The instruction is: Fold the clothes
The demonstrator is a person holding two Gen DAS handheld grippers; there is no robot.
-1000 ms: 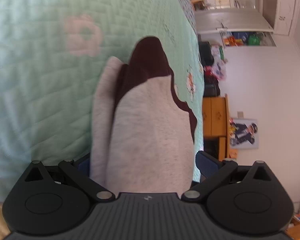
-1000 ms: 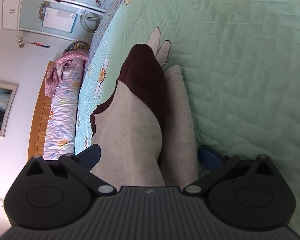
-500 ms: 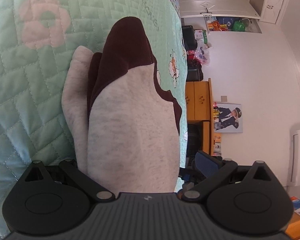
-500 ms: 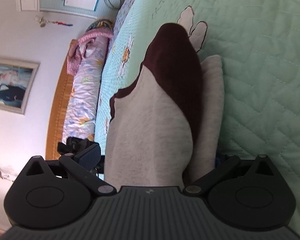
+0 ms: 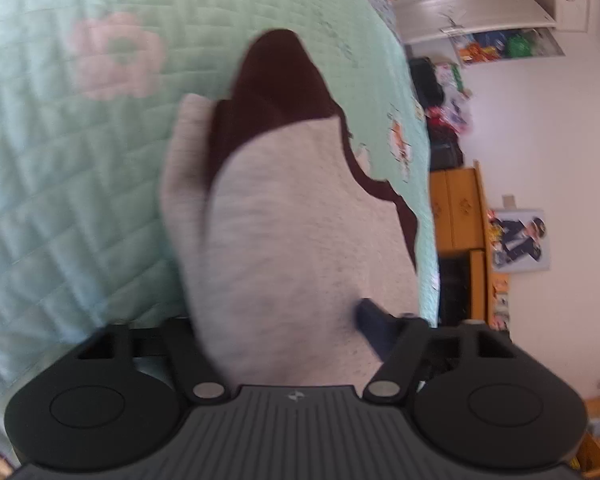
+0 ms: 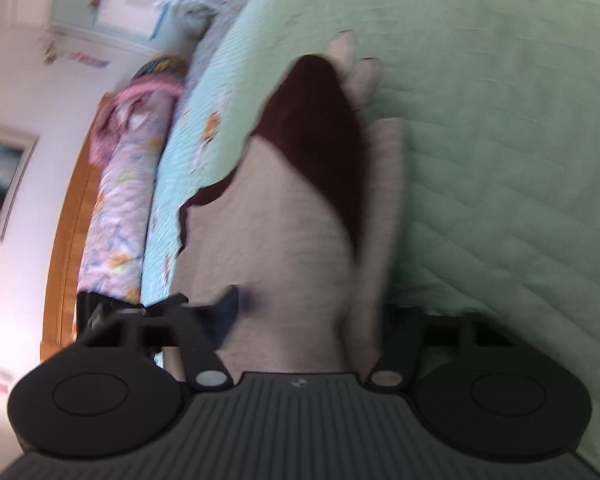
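Both my grippers are on the garment (image 5: 300,232) now, a grey piece with dark maroon sections, lying folded on the green quilt (image 5: 80,200) of the bed. On the left gripper (image 5: 292,320) the jaws have just been closing, and the grey cloth fills the space between them; the blue pad (image 5: 370,316) on the right side presses into the fabric and dents it, while the other finger is hidden under the cloth, so I read this as a grip on the garment. Over on the right gripper (image 6: 300,312) the jaws have just been closing too, with the same grey cloth bunched between them; its left blue pad (image 6: 230,308) digs into the fabric, the right one is buried under a fold. Both views are blurred. From the left view the maroon part (image 5: 276,84) runs away from me toward the far end, with a pink flower (image 5: 118,56) stitched in the quilt off to the left. From the right view the garment reaches toward a pale motif (image 6: 352,64) on the quilt, and a rolled floral bolster (image 6: 120,208) lies along the bed's wooden headboard (image 6: 66,232) on the left.
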